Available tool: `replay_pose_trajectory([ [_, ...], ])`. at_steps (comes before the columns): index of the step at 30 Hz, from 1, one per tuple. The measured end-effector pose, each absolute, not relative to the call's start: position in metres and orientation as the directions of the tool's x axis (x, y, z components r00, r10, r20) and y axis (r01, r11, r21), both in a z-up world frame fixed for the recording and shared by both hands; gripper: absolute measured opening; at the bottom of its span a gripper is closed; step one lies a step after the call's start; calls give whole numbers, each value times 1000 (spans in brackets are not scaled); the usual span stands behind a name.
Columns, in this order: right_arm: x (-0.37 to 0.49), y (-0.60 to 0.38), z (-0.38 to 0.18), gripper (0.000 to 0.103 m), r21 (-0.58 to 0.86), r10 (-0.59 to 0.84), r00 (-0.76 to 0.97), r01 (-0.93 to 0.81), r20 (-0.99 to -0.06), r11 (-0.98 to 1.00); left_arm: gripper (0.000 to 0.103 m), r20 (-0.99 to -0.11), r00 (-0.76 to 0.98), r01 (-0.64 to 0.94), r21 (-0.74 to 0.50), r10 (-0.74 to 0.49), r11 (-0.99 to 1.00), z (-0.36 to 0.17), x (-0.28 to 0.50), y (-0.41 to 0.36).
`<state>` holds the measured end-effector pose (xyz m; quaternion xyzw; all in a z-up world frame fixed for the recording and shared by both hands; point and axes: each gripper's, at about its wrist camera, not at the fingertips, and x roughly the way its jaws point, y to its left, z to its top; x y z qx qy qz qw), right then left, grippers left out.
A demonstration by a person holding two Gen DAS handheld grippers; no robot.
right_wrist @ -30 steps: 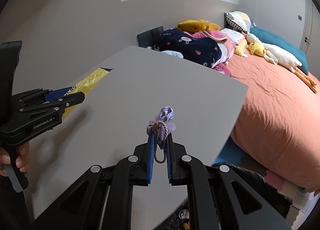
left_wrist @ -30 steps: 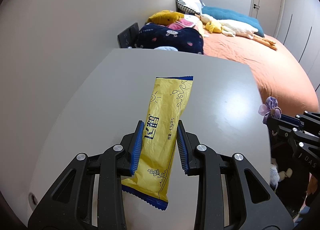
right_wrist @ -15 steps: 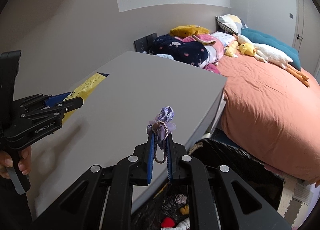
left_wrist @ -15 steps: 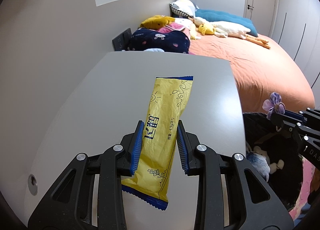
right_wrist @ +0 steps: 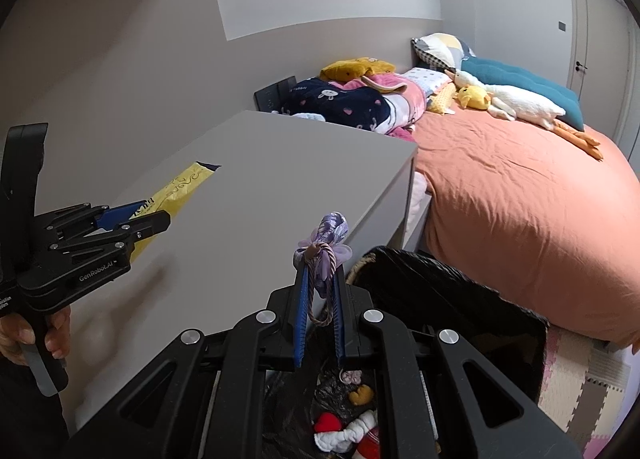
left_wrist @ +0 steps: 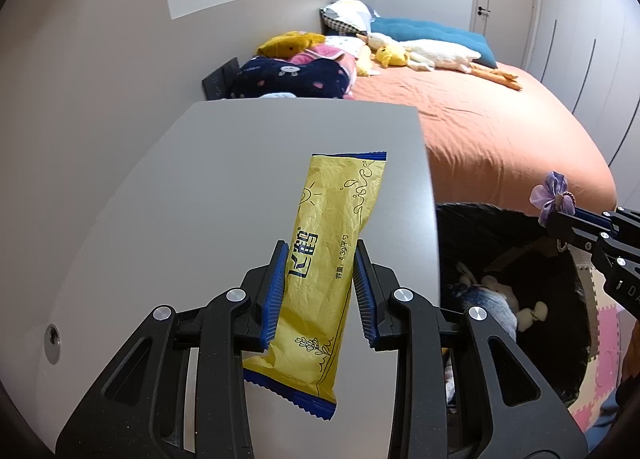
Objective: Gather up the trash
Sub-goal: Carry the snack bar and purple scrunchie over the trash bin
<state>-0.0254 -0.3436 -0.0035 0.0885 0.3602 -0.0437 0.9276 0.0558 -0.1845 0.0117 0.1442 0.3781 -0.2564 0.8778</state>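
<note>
Both tongs grip: left tongs [left_wrist: 318,291] clamp a yellow wrapper [left_wrist: 334,259], right tongs [right_wrist: 319,315] pinch a purple hair tie [right_wrist: 326,243]; bin [right_wrist: 452,299] contents mostly hidden.

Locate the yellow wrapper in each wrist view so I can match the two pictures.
Left wrist: the yellow wrapper fills the lower centre, clamped between the left gripper fingers.
Right wrist: only the wrapper's end shows at mid-left, sticking out past that same gripper.
Shared landmark: the grey tabletop behind it.
</note>
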Motion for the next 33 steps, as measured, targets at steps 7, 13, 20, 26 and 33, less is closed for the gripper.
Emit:
replay_pose_trajectory([
  [7,-51,-353,-8,12,134,-40,738,175,-673,975,32,-738,568,587,53,-364,808,7,32,-199],
  [13,-70,-365,-8,12,136,-63,740,206,-670,969,32,-738,551,612,41,-389,790,6,18,-211],
  [20,-90,-381,-7,12,142,-94,746,247,-660,959,32,-738,538,639,42,-407,768,6,1,-229],
  [26,-109,-395,-8,12,146,-124,746,285,-654,947,32,-744,512,676,42,-428,736,2,-15,-249],
  [33,-127,-416,-10,12,150,-153,739,327,-656,933,32,-747,487,711,38,-452,702,1,-28,-274],
])
